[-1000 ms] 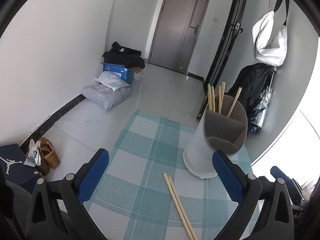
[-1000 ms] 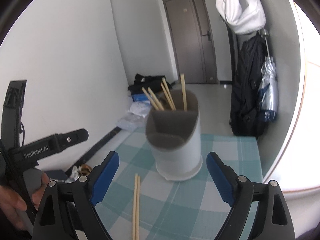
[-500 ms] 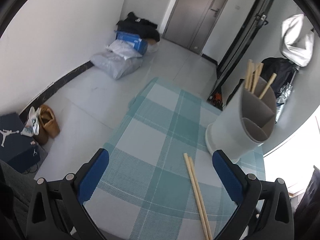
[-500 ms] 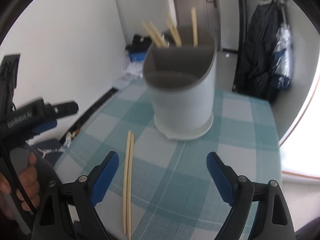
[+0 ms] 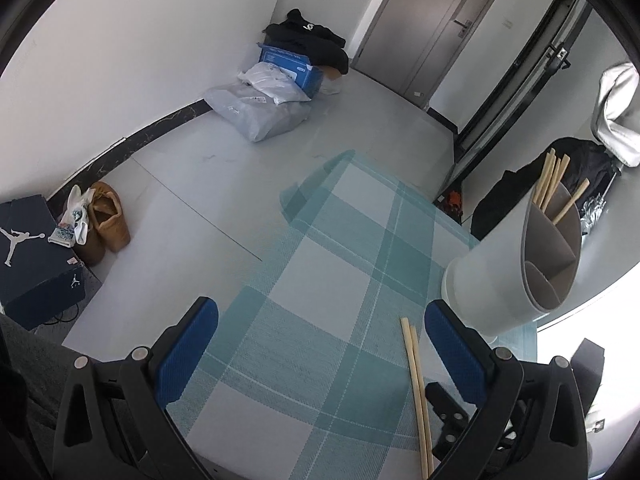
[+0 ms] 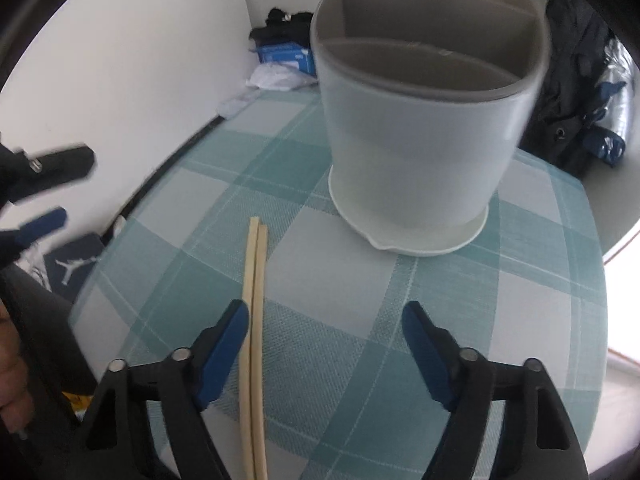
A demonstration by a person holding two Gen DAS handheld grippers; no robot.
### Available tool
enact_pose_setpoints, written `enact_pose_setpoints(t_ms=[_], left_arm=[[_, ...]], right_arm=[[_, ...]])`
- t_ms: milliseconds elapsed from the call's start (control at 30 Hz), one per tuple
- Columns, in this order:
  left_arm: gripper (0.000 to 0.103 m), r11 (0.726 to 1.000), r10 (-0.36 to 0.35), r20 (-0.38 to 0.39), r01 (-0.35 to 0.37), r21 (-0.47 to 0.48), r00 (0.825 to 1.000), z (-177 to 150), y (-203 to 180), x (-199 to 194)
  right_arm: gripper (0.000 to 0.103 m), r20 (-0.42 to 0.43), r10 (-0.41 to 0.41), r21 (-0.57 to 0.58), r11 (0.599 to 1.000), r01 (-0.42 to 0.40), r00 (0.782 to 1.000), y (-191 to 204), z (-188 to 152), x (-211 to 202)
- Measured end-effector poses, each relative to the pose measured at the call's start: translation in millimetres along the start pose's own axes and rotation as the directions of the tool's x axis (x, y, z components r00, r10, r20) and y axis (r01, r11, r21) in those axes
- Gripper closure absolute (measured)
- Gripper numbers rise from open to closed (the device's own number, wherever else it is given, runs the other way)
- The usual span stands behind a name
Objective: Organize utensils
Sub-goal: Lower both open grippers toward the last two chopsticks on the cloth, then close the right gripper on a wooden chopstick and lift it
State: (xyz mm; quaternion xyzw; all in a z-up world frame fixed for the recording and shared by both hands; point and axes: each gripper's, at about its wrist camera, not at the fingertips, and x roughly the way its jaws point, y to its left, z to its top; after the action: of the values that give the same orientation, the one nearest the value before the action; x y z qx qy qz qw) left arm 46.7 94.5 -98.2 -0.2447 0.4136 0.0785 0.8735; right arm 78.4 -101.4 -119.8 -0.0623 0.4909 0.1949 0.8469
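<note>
1. Checked tabletop [image 6: 440,300] carries a white utensil holder [image 6: 416,152] near a loose chopstick pair [image 6: 254,320].
2. Right gripper [image 6: 324,344]: fingers closing, chopsticks between them, just beside the left finger, unpinched.
3. Left gripper [image 5: 320,344]: fingers spread, empty.

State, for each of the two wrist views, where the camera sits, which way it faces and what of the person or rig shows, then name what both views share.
Left wrist: on the left gripper, looking down over the teal checked tablecloth; open blue-padded jaws show.
Right wrist: on the right gripper, facing the white divided utensil holder; closing jaws, a hand at left.
Shared: holder, cloth, pair of pale wooden chopsticks on the cloth.
</note>
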Motion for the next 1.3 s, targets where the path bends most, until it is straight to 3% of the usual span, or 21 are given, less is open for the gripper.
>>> enact_pose_setpoints(t_ms=[267,333,567,667,800,1300], left_arm=[[0.002,0.999,0.023,-0.007,-0.023,-0.043,1.000,3.8,10.3,3.4],[0.002,0.999,0.025,-0.008,-0.025,-0.043,1.000,3.7,10.2,3.7],[0.002,0.999,0.022,-0.002,-0.022,-0.026,1.000,4.2,7.6,1.1],[0.002,0.999,0.028,-0.002,-0.028,-0.040,1.000,5.6,11.1,1.0],[0.002,0.998,0.031,-0.004,-0.032,-0.062,0.999,7.4,14.3,0.9],[0.002,0.996,-0.007,-0.021,0.005,-0.089,1.000,8.8,9.6,0.0]], right_arm=[[0.044,-0.012,0.001,-0.052,0.999,-0.002,1.000,12.3,1.2,2.4],[0.053,-0.019,0.019,-0.055,0.998,-0.020,1.000,14.5,2.9,2.9],[0.059,-0.040,0.013,-0.107,0.994,-0.017,0.999,24.7,7.7,4.6],[0.072,-0.043,0.015,-0.153,0.988,-0.021,0.999,33.0,9.0,5.3],[0.098,-0.066,0.039,-0.199,0.979,-0.052,0.997,36.8,8.4,6.7],[0.095,-0.203,0.076,-0.186,0.976,-0.115,0.976,1.7,-18.2,-14.7]])
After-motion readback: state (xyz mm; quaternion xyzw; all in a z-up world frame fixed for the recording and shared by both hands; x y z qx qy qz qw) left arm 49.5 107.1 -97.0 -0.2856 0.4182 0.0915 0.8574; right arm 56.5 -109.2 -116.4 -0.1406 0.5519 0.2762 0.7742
